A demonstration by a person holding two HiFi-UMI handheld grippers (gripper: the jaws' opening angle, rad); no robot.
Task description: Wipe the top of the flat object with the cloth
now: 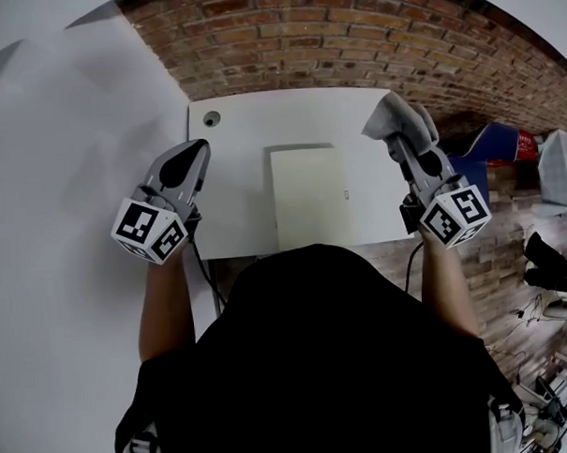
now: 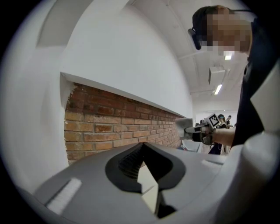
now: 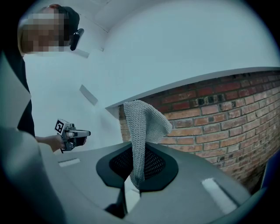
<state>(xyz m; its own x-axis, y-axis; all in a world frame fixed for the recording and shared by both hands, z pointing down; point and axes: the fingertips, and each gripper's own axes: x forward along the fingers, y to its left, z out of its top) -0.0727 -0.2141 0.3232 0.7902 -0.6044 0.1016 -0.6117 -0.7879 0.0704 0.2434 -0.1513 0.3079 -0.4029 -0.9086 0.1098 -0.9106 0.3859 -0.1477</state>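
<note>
**Desk:** What do the tongs have?

**Me:** On my feed the right gripper point(image 3: 133, 186) has its jaws pinched on a grey knitted cloth point(image 3: 143, 131). The cloth stands up out of the pinch and flops over at its top, loose above the jaws. The left gripper point(image 2: 148, 186) has its jaws pressed together, pale pads meeting, with nothing between them.

**Desk:** And the thing to be wiped?

**Me:** I see it in the head view, a cream panel point(image 1: 308, 196). It is a plain pale rectangle, longer front to back than across, and its top is one even, matt tone. It lies flat on the white table point(image 1: 232, 129) about midway along it, with its near edge close to the table's front edge.

**Desk:** How do the cloth and panel stand to each other?

**Me:** They are apart. The panel lies between my two grippers. The left gripper is over the table's left edge. The right one is toward the right end, with the cloth over the far right corner, clear of the panel. I can't tell how high either is held above the table.

**Desk:** Anything further out?

**Me:** Both grippers point at the brick wall point(image 1: 350, 40) behind the table. A small round grommet point(image 1: 210, 119) sits in the table's far left corner.
</note>
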